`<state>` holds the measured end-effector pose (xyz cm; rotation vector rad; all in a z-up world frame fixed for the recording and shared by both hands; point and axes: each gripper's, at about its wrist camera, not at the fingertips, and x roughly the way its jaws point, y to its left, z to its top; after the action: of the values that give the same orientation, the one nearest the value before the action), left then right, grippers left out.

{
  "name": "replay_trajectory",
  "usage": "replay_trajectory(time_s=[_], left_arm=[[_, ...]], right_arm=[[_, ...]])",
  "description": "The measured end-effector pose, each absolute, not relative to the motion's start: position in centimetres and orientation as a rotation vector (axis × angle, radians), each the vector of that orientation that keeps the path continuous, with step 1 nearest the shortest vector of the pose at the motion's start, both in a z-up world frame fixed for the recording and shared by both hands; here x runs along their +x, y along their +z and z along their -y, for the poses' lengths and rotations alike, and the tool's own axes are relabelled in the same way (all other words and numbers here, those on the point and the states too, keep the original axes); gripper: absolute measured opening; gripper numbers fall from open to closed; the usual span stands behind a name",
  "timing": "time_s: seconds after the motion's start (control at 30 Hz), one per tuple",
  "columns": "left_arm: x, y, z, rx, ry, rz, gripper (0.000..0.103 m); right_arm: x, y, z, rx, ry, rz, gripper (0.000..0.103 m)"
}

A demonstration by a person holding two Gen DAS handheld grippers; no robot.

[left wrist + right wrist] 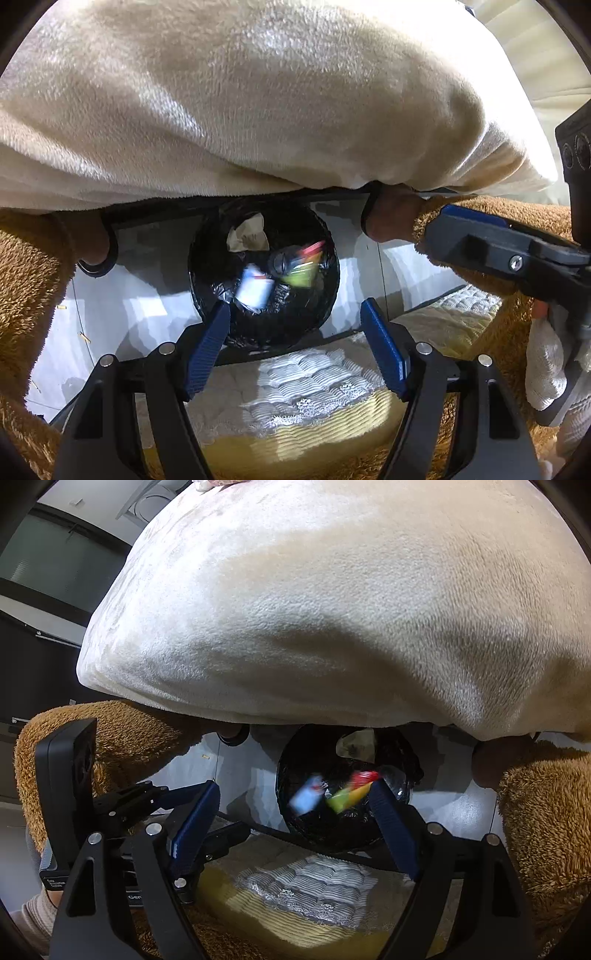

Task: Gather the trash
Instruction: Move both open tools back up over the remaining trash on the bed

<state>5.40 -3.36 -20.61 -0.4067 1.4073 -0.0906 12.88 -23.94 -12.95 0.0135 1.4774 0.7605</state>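
My left tool (293,328) and right tool (295,812) hang released, nothing between their blue pads, above the round black-lined trash bin (221,321) on the pale floor (147,306). Blurred wrappers (301,267), apparently mid-fall, lie within its mouth, below a cream fleece garment (258,110).

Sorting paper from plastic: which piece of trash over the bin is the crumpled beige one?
The crumpled beige paper at the bin's far edge; the white-blue piece and red-yellow-green wrapper are blurred and brightly coloured.
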Motion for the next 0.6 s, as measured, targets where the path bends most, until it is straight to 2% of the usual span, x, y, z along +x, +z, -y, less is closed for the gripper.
replay_trajectory(time_s=[0.6], left_arm=[[4.7, -18.3, 2.6, -0.406, -0.084, -1.275, 0.072]], right_arm=[[12.8, -11.2, 24.7, -0.006, 0.781, -1.399, 0.083]])
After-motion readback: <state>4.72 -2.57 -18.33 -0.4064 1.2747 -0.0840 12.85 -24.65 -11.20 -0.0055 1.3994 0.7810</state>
